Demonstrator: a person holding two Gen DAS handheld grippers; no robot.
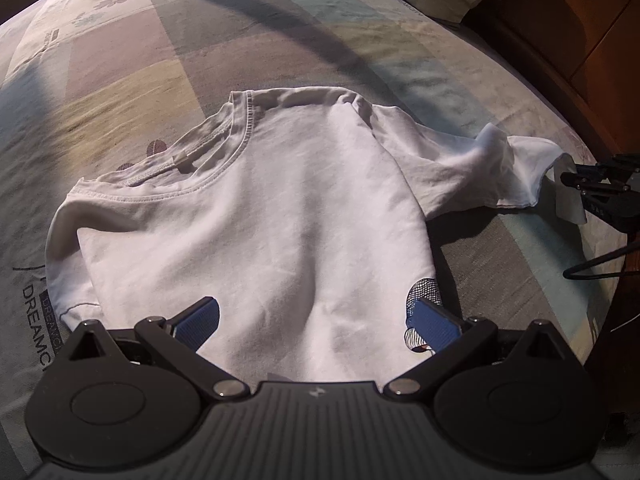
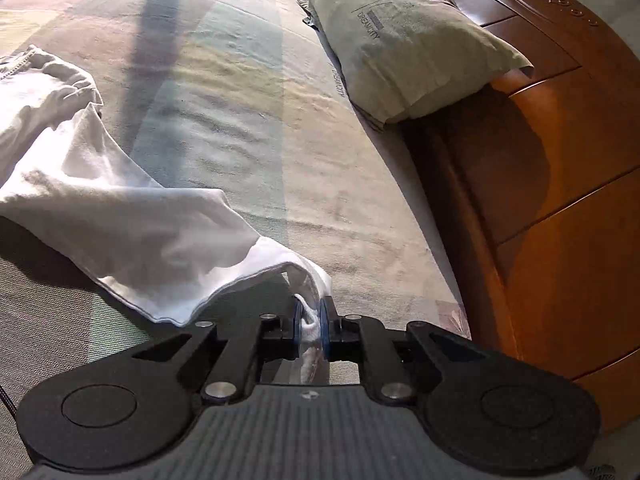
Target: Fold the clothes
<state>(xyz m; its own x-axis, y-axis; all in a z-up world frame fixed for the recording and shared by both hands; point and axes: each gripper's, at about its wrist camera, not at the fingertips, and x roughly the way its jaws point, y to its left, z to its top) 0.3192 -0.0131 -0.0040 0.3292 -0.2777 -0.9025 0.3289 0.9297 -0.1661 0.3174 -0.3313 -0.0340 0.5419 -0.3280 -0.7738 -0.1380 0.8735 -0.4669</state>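
Note:
A white T-shirt (image 1: pixel 256 216) lies spread on the bed, collar toward the far left, with a small printed figure near its right edge. My left gripper (image 1: pixel 316 320) hovers open over the shirt's near part, its blue pads wide apart with cloth below them. My right gripper (image 2: pixel 311 324) is shut on the hem of the shirt's sleeve (image 2: pixel 132 232), pulling it out to the side, slightly lifted off the bed. In the left wrist view the right gripper (image 1: pixel 568 180) shows at the far right edge, holding that sleeve (image 1: pixel 480 168).
The bed is covered with a pastel patchwork sheet (image 1: pixel 168 60). A pillow (image 2: pixel 400 40) lies at the head, against a wooden headboard (image 2: pixel 560 160) that runs along the right side. A black cable (image 1: pixel 596 268) trails near the bed's right edge.

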